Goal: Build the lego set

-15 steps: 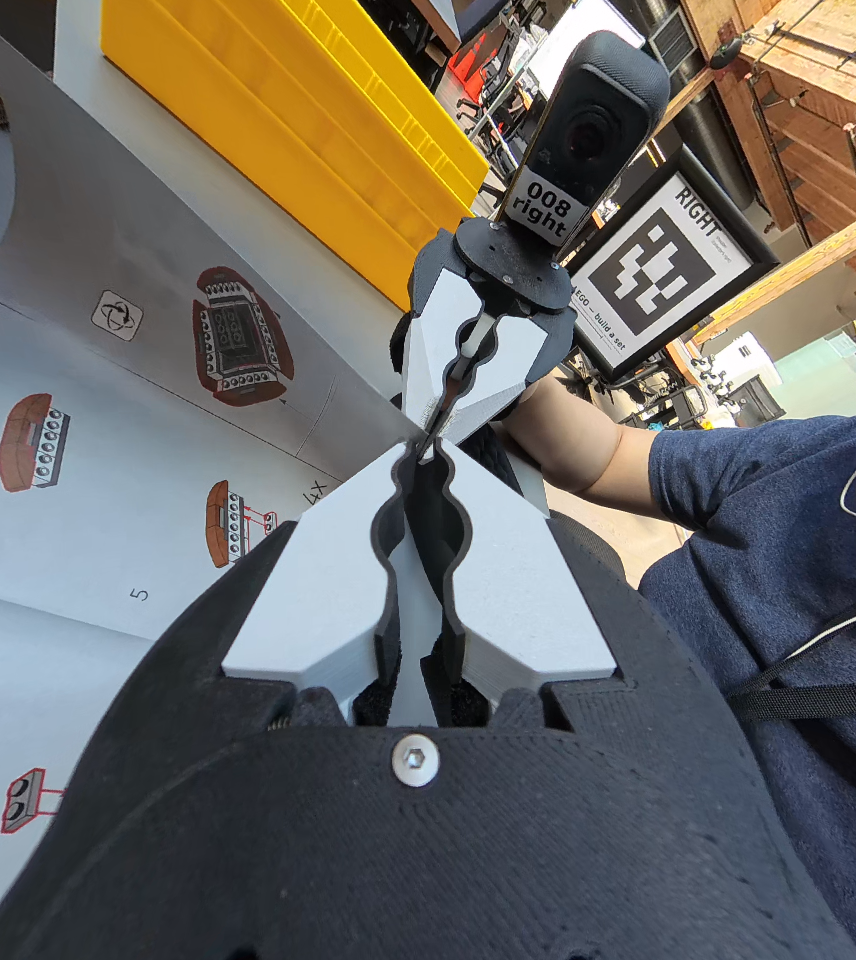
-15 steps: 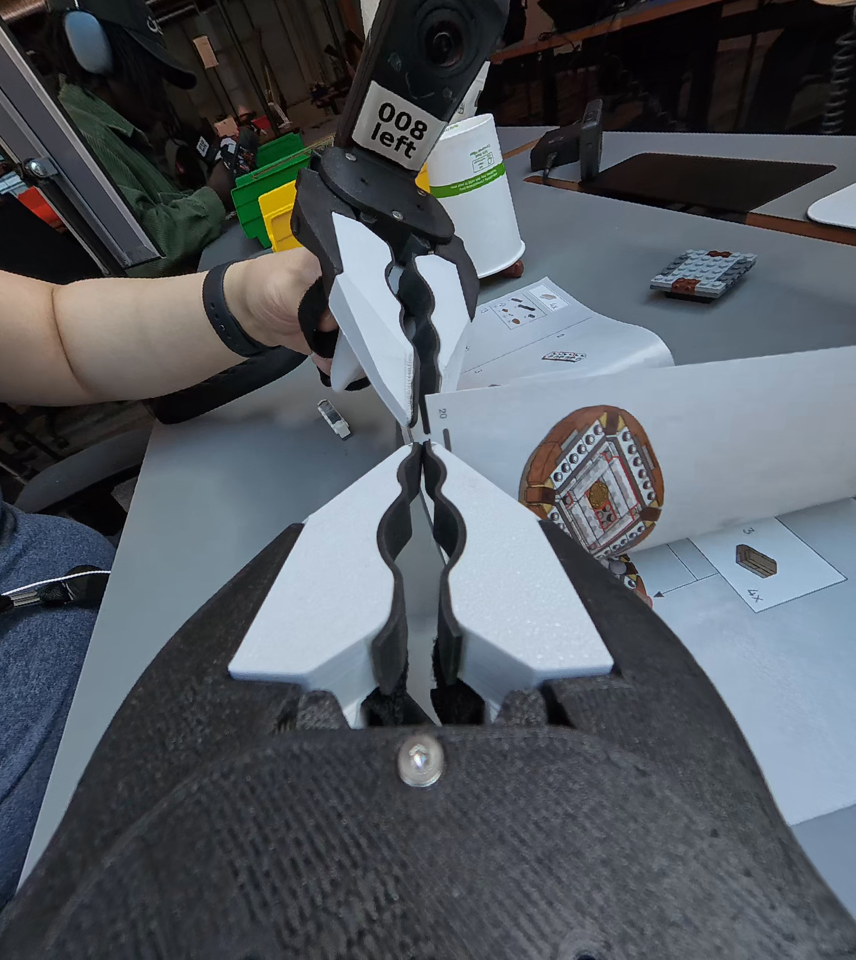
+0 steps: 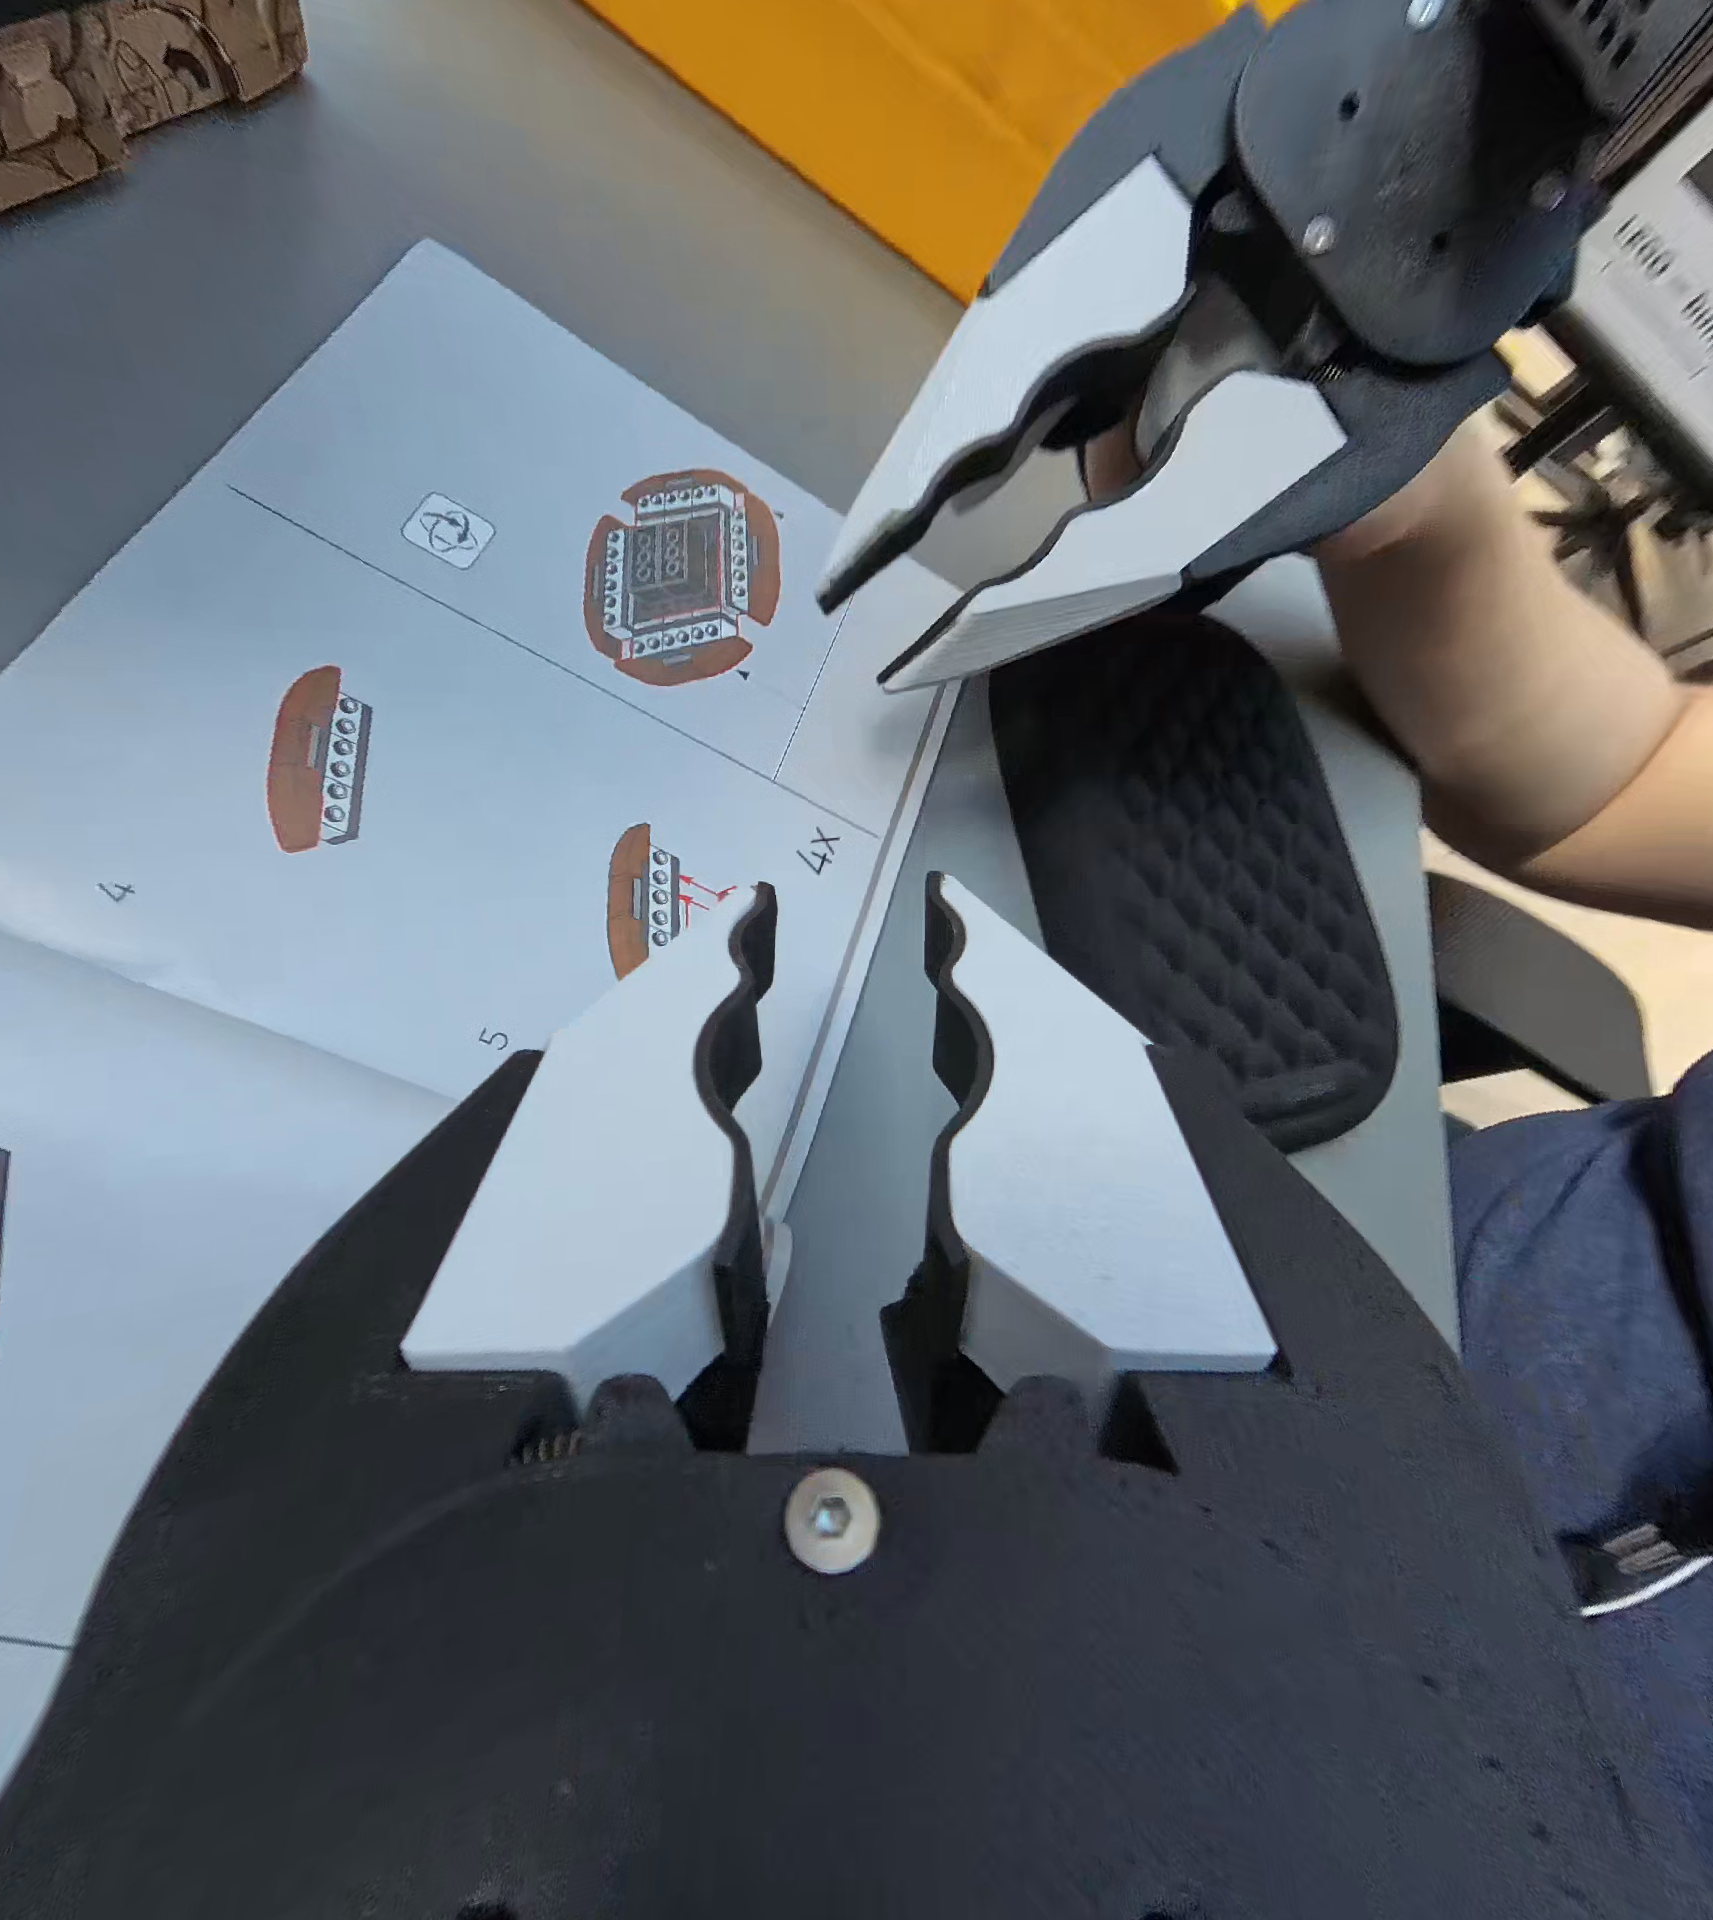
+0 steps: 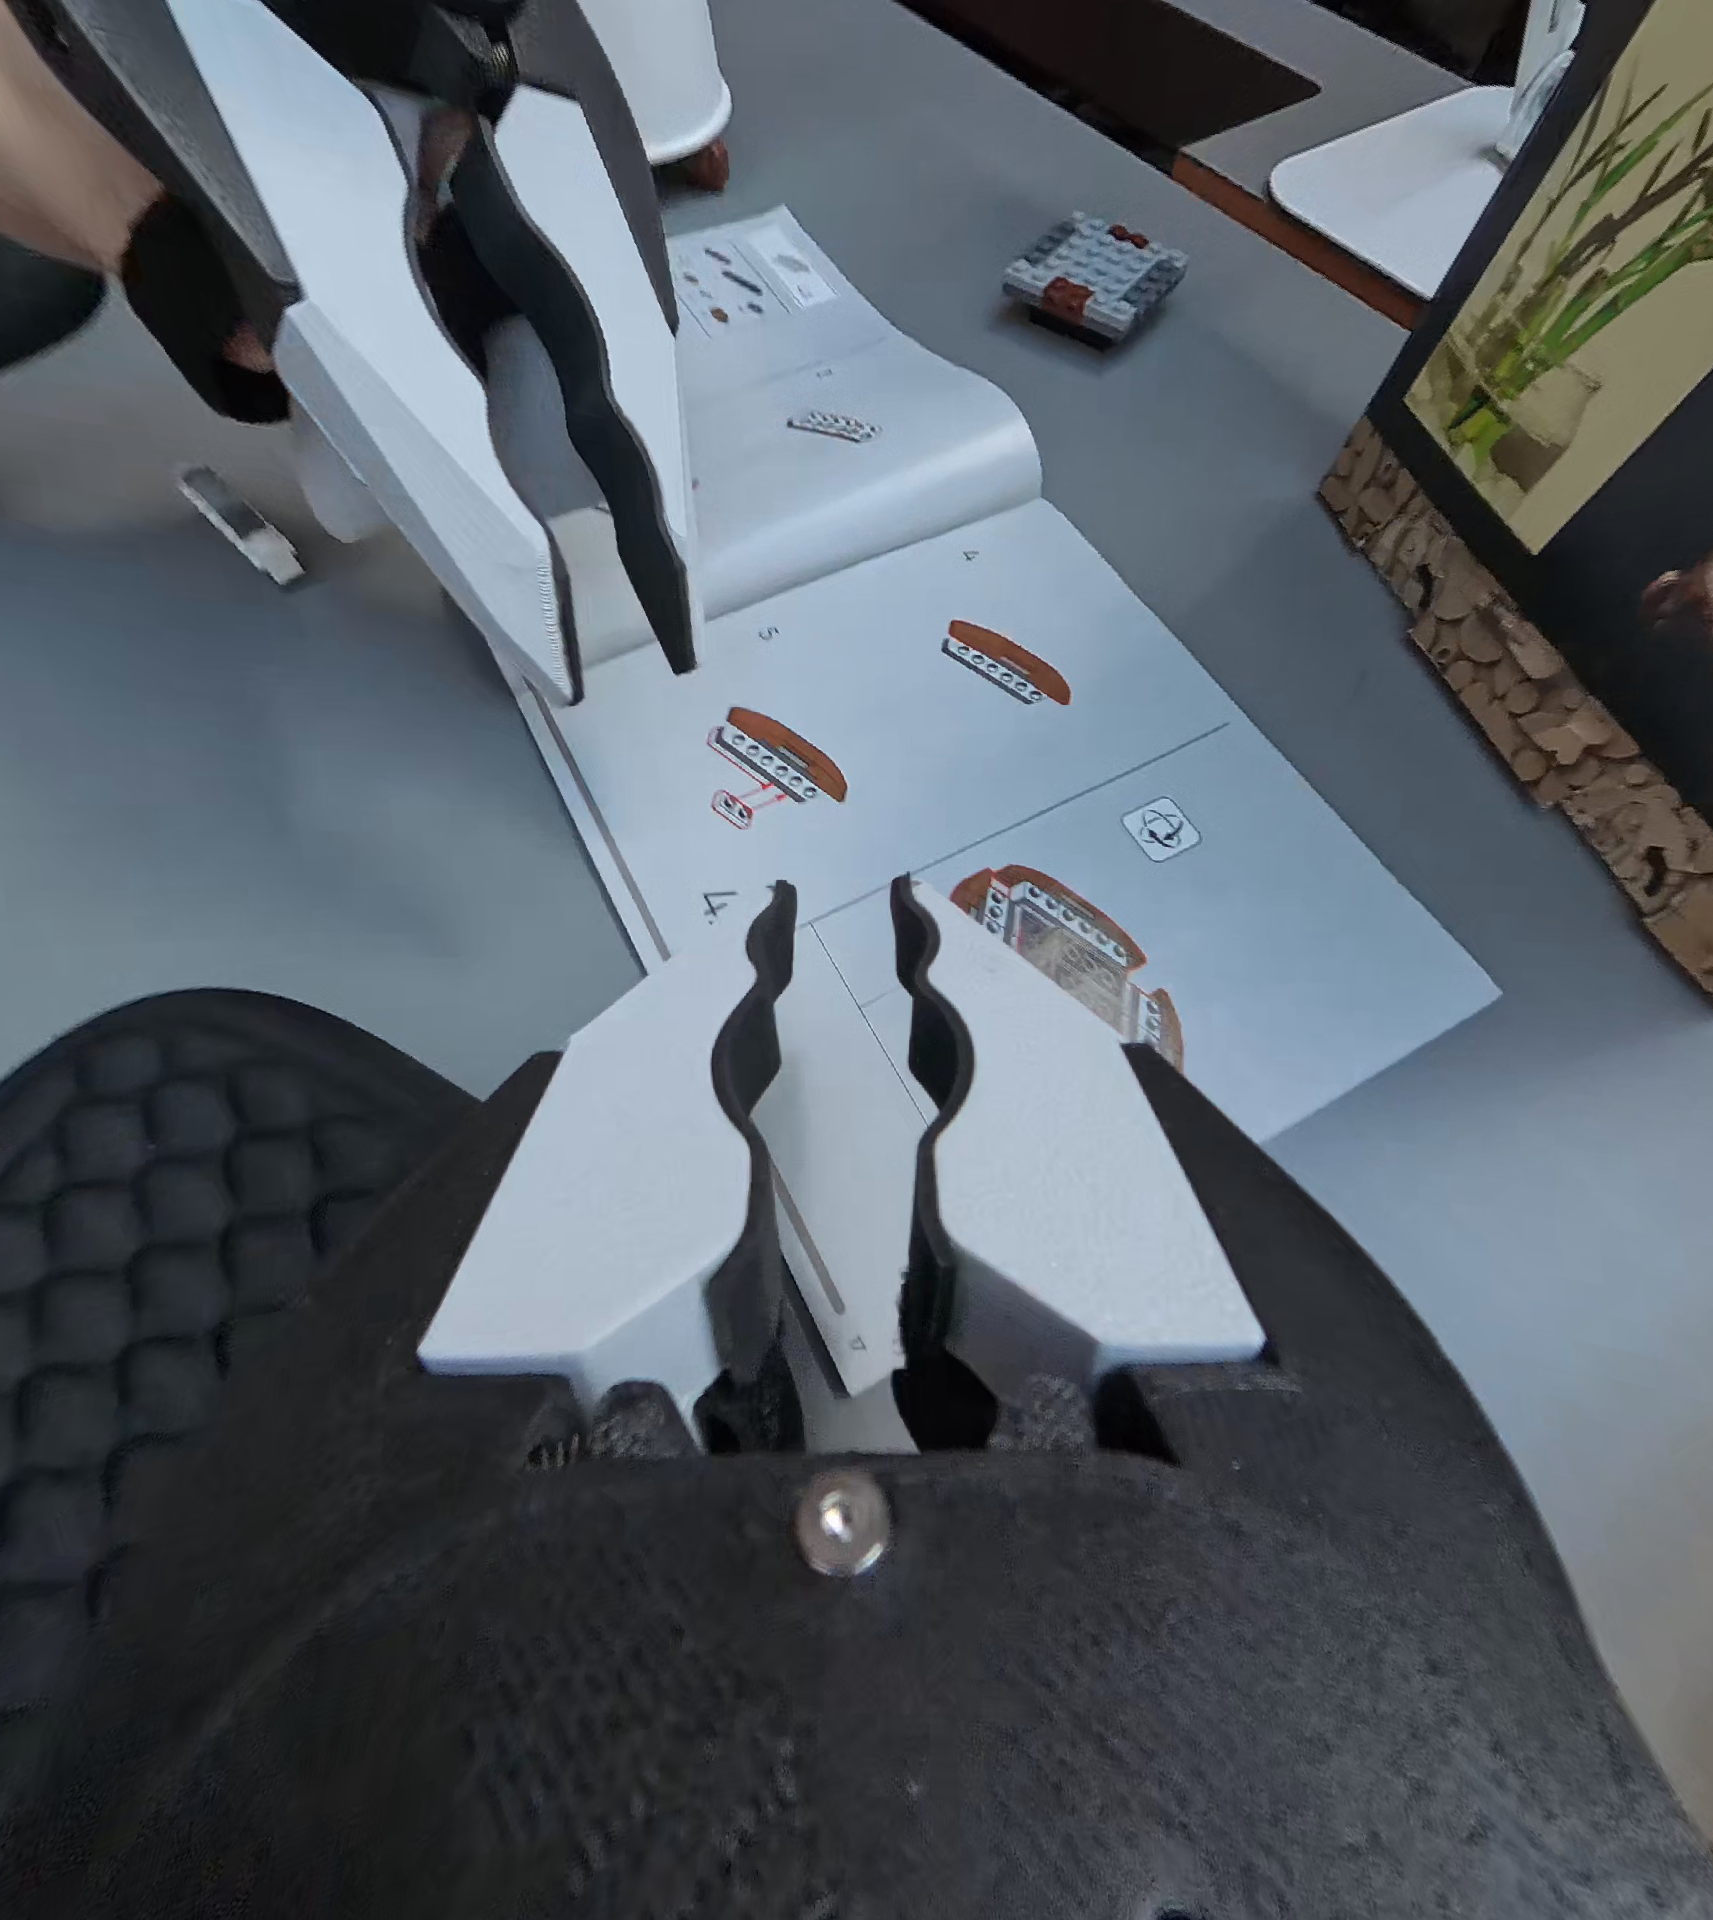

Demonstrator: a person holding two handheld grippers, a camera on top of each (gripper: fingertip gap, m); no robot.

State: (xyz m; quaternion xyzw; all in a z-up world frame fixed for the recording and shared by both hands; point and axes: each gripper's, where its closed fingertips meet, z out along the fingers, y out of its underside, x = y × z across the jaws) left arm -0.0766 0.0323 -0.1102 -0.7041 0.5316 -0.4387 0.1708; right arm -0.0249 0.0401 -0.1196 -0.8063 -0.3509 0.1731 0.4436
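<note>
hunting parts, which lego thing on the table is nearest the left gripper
The small pale piece beside the left gripper; the grey studded plate lies farther off.

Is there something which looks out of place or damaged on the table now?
Nothing looks damaged. One small clear piece lies alone on the grey table, apart from the grey partly built lego base. The instruction booklet lies open and flat.
</note>
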